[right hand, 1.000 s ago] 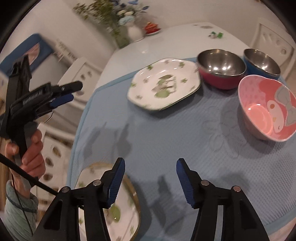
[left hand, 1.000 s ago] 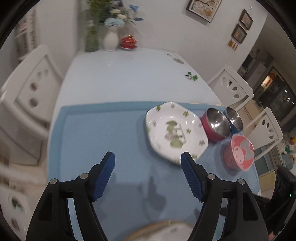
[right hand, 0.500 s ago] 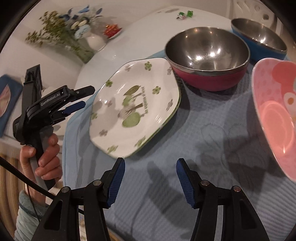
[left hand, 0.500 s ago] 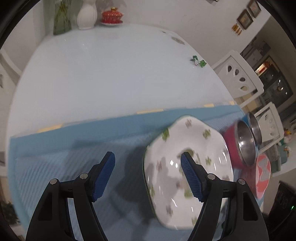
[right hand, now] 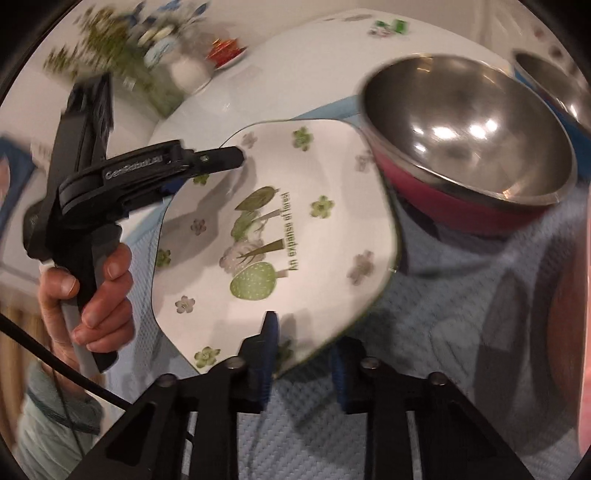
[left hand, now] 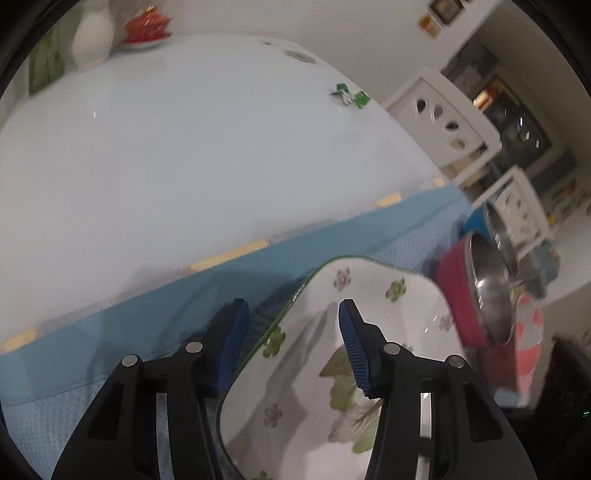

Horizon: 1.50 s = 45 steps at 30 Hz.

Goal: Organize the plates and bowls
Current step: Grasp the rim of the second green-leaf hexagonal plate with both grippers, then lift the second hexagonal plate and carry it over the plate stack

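A white plate with green trees and flowers lies on the blue cloth. My left gripper straddles the plate's left rim, one finger over the dish and one outside on the cloth. Its jaws are closing, with a gap still left at the rim. At the plate's near edge my right gripper is closing too, one pad on top and the other just beyond the edge, pinching the rim. A red steel bowl touches the plate's right side.
A blue steel bowl and a pink bowl stand right of the red one. A white vase and a red lidded cup sit at the white table's far end. White chairs line the right side.
Both grippers have come down and forward onto the flowered plate, and both pairs of jaws have narrowed around its rim. The second plate near the front edge has left view.
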Each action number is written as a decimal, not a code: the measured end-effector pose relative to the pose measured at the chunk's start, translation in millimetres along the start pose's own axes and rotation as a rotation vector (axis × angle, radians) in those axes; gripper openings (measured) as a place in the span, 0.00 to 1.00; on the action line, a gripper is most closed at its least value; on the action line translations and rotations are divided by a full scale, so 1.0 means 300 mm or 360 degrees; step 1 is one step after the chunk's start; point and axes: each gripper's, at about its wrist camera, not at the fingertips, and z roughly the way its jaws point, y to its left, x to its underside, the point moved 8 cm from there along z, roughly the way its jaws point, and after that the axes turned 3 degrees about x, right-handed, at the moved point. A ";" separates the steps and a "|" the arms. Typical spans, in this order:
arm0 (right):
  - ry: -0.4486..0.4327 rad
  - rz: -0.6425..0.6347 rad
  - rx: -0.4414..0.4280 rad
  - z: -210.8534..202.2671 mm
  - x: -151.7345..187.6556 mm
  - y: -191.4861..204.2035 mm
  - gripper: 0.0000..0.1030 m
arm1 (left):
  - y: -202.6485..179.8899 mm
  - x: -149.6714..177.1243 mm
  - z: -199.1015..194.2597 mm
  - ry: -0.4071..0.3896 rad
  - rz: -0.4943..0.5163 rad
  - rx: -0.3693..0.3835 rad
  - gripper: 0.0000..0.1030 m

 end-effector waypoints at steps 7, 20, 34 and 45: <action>0.0029 -0.0292 0.0154 0.009 0.009 0.034 0.26 | 0.039 0.156 -0.139 -0.0067 -0.0144 0.0045 0.46; 0.0130 -0.0314 -0.0091 0.057 0.033 0.100 0.26 | 0.074 0.557 -0.296 -0.0032 -0.0454 0.0013 0.48; 0.0156 -0.0139 -0.0220 0.026 0.159 0.098 0.26 | 0.180 0.362 -0.211 -0.0132 -0.0518 -0.0034 0.50; 0.0137 -0.0182 -0.0140 0.023 0.022 0.096 0.25 | 0.081 0.521 -0.259 -0.0043 -0.0448 -0.0057 0.50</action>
